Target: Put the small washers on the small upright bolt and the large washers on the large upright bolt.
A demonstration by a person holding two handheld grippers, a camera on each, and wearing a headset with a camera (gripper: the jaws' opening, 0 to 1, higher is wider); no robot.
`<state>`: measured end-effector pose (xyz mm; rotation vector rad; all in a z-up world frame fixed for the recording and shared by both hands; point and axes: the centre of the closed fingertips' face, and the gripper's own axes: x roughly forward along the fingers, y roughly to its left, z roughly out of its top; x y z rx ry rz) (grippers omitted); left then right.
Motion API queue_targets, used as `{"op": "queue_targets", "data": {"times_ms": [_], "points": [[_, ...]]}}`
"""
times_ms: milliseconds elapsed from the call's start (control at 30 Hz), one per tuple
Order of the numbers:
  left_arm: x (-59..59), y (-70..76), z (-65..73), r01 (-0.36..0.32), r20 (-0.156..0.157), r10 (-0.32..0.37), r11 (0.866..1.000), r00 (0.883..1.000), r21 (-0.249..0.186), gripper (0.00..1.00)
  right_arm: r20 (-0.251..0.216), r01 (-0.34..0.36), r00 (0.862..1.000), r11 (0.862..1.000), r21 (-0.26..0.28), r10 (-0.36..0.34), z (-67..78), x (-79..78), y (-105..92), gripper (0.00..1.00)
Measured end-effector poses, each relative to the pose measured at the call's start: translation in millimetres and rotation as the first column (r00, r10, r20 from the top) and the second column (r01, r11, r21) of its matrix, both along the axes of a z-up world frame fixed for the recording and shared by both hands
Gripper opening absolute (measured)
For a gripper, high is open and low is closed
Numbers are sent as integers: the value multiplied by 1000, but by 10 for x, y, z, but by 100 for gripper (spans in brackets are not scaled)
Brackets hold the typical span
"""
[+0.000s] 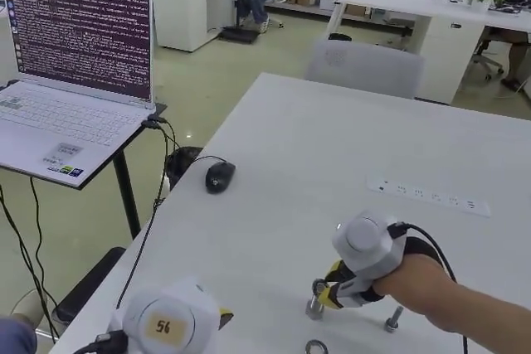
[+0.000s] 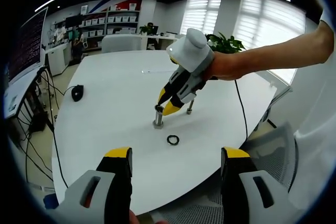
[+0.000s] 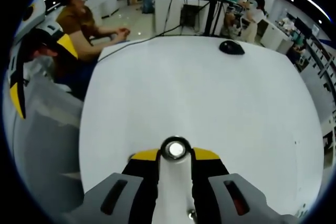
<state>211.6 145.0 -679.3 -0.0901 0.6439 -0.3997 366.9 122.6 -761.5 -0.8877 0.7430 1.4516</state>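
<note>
The broad white tabletop [image 1: 332,163] looks smooth and matt, with a faint sheen. The large upright grey bolt [image 1: 314,307] is bright bare metal, and the small upright bolt [image 1: 393,318] is duller metal. The dark ring washer [image 2: 172,140] looks like blackened metal. The right tongs [image 1: 325,293] and left tongs [image 2: 176,155] are matt grey plastic with glossier yellow tips.

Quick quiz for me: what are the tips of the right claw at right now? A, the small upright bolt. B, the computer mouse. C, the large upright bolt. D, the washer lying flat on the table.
C: the right claw has its tips at the top of the large upright bolt, while the small upright bolt stands apart from them.
</note>
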Motion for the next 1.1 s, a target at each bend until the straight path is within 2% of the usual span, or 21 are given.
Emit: {"op": "queue_targets", "data": {"times_ms": [633,767,1100], "points": [[18,-21,-4,10,-3,-10,1000,1000,-1,68,3,11,1000,1000,-27,-11,-57,12,15,24],[19,-22,-6,9,-3,-9,1000,1000,-1,68,0,12,1000,999,-41,-12,-118,15,20,24],[-17,32,-15,-6,-7,6,1000,1000,0,68,-16,41,999,996,-82,-43,-380,19,8,24]]}}
